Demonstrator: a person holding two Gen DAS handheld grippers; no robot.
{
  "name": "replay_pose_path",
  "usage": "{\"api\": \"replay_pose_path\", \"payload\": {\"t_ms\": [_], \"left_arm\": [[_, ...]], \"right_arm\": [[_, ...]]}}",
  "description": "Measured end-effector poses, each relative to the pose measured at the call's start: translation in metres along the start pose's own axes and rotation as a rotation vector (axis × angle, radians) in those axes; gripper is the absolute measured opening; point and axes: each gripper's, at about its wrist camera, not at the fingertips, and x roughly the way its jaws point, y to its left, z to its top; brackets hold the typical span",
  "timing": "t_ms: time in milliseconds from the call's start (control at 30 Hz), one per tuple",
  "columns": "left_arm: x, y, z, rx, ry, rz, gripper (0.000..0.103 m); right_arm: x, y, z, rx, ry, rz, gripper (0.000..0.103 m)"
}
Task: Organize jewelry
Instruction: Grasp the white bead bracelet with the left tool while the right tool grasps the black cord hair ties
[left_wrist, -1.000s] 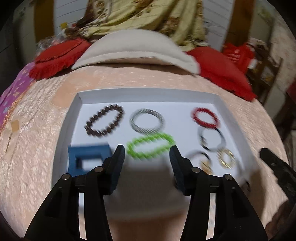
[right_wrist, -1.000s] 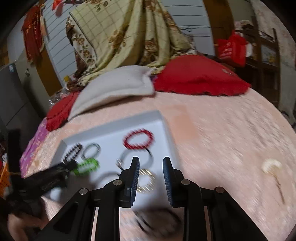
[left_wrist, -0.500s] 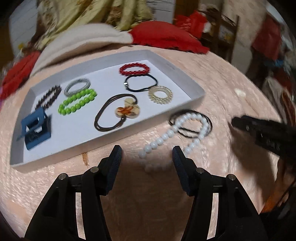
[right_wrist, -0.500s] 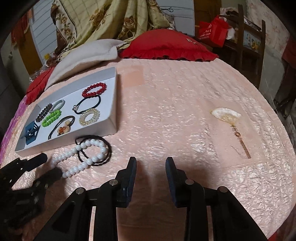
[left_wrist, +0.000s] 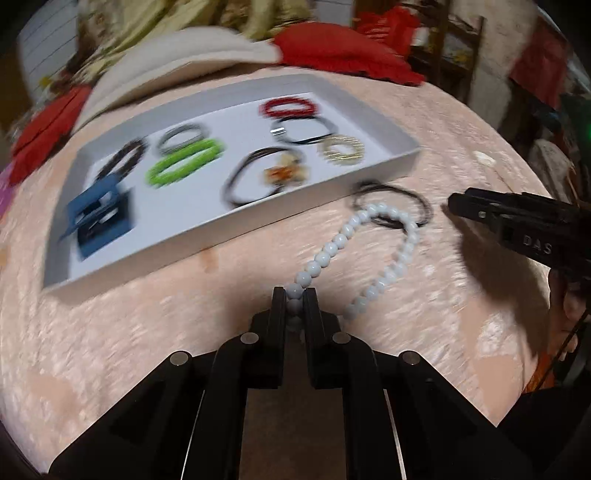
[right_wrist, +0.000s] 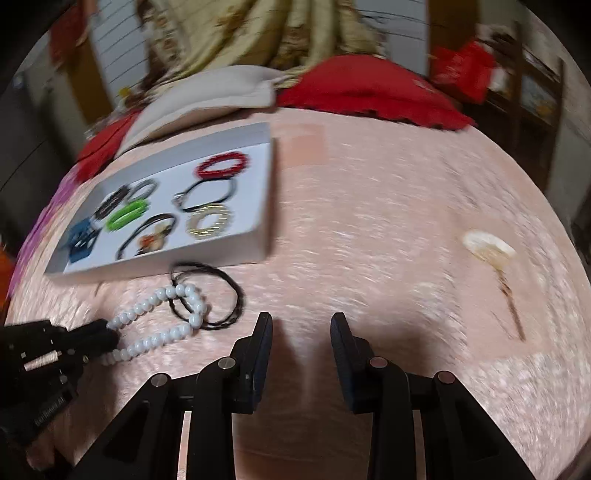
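Note:
A white bead necklace (left_wrist: 373, 254) lies on the pink bedspread in front of a white tray (left_wrist: 384, 162). My left gripper (left_wrist: 294, 295) is shut on the necklace's near end; it shows from the side in the right wrist view (right_wrist: 107, 334), with the necklace (right_wrist: 162, 317) trailing away from it. A black cord loop (left_wrist: 399, 206) lies under the necklace's far bend. The tray holds red (left_wrist: 288, 107), green (left_wrist: 184, 162) and dark bracelets, a gold ring (left_wrist: 341, 149), a blue clip (left_wrist: 99, 218). My right gripper (right_wrist: 301, 325) is open and empty over the bedspread.
A cream fan-shaped hairpin (right_wrist: 487, 247) lies on the bedspread at the right. Red cushions (right_wrist: 369, 92) and a beige pillow (right_wrist: 207, 96) lie behind the tray. A patterned blanket hangs at the back. Wooden furniture stands at the far right.
My left gripper has moved forward onto the necklace's near end and shut on it. My right gripper has shifted slightly; it stays open.

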Motion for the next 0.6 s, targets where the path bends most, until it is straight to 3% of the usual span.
{"api": "replay_pose_path", "payload": {"t_ms": [133,433,500,567,600], "left_arm": [[-0.011,0.02,-0.004,-0.063,-0.008,0.017,0.008],[-0.002,0.024,-0.003,-0.065,0.003,0.081,0.008],[-0.001,0.025,-0.003,-0.072,0.003,0.076,0.008],[-0.001,0.025,-0.003,-0.075,0.002,0.077,0.008],[-0.001,0.025,-0.003,-0.077,0.001,0.077,0.008]], "right_arm": [[0.009,0.021,0.008,-0.106,-0.032,0.061,0.031],[0.037,0.044,0.017,-0.218,-0.01,0.066,0.031],[0.036,0.042,0.017,-0.204,0.002,0.079,0.027],[0.033,0.04,0.015,-0.198,0.006,0.077,0.009],[0.032,0.04,0.013,-0.198,0.01,0.083,0.005]]}}
